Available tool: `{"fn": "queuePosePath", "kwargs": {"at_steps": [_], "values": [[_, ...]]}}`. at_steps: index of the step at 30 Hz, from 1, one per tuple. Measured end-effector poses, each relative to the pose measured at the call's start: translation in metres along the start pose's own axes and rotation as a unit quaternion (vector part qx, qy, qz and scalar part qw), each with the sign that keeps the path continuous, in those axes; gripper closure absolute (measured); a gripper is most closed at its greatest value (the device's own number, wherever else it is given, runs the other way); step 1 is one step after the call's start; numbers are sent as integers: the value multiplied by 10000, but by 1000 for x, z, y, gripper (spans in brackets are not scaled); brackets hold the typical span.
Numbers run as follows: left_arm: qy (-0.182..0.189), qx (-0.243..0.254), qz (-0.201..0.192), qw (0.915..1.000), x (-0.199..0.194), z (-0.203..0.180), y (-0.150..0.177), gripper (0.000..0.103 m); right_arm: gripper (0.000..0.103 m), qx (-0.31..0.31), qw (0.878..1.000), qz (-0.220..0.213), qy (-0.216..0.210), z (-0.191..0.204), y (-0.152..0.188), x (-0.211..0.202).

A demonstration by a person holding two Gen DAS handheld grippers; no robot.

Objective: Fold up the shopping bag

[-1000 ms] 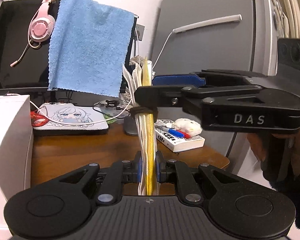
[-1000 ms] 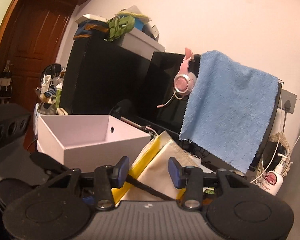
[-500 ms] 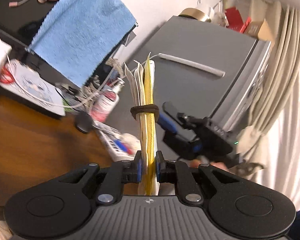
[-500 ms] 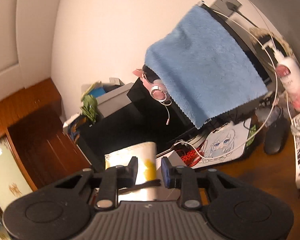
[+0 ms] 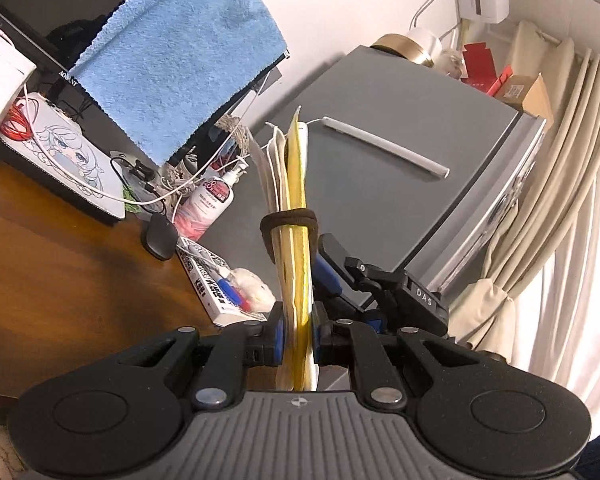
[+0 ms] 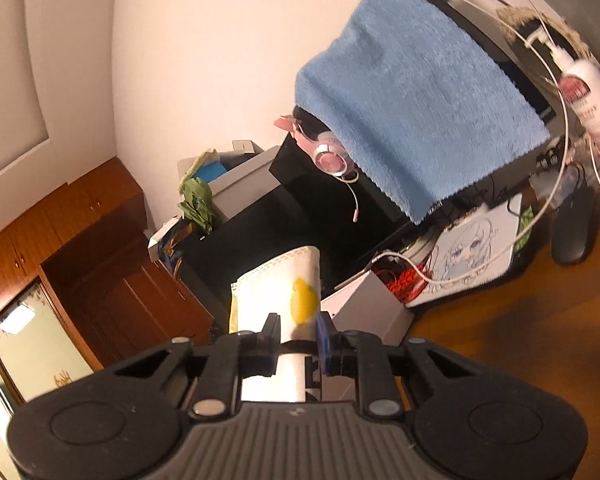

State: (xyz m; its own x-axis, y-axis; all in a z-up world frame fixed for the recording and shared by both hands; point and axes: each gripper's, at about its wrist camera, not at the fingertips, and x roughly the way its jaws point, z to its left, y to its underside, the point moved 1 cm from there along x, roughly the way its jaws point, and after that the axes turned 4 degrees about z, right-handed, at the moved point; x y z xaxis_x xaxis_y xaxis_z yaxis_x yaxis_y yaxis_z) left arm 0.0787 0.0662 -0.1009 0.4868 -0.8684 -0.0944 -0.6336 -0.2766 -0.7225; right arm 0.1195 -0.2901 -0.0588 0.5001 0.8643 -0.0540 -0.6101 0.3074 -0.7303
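Observation:
The folded shopping bag (image 5: 294, 200), cream and yellow, stands edge-on in the left wrist view with a dark elastic band (image 5: 288, 220) around its middle. My left gripper (image 5: 296, 336) is shut on its lower end. My right gripper (image 5: 320, 264) comes in from the right just below the band; one blue-padded finger (image 5: 328, 276) shows and the other is hidden behind the bag. In the right wrist view the bag (image 6: 280, 288) shows its white face with a yellow patch. There my right gripper (image 6: 296, 338) is shut on it, a dark strap (image 6: 296, 347) running between the fingers.
Both grippers are held in the air over a wooden desk (image 5: 60, 272). On it sit a mouse (image 5: 160, 236), a lotion bottle (image 5: 214, 200), a book (image 5: 216, 284) and a white box (image 6: 364, 312). A blue towel (image 5: 180, 60) hangs over a monitor. A grey fridge (image 5: 400, 200) and curtain (image 5: 560, 200) stand right.
My right gripper has narrowed from wide open to shut around the bag. Both grippers have tilted and lifted together, and my left gripper has kept its hold.

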Motion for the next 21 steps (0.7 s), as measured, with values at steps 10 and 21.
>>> {"fn": "queuePosePath", "kwargs": {"at_steps": [10,21], "values": [[-822,730,162,9938,13,-16,6,91,64,-2678,9525,160,1440,96,12,25],[-1301,1222,207,9837,17,-22,10,91,61,-4164,8742,801,2363,136,31,71]]}}
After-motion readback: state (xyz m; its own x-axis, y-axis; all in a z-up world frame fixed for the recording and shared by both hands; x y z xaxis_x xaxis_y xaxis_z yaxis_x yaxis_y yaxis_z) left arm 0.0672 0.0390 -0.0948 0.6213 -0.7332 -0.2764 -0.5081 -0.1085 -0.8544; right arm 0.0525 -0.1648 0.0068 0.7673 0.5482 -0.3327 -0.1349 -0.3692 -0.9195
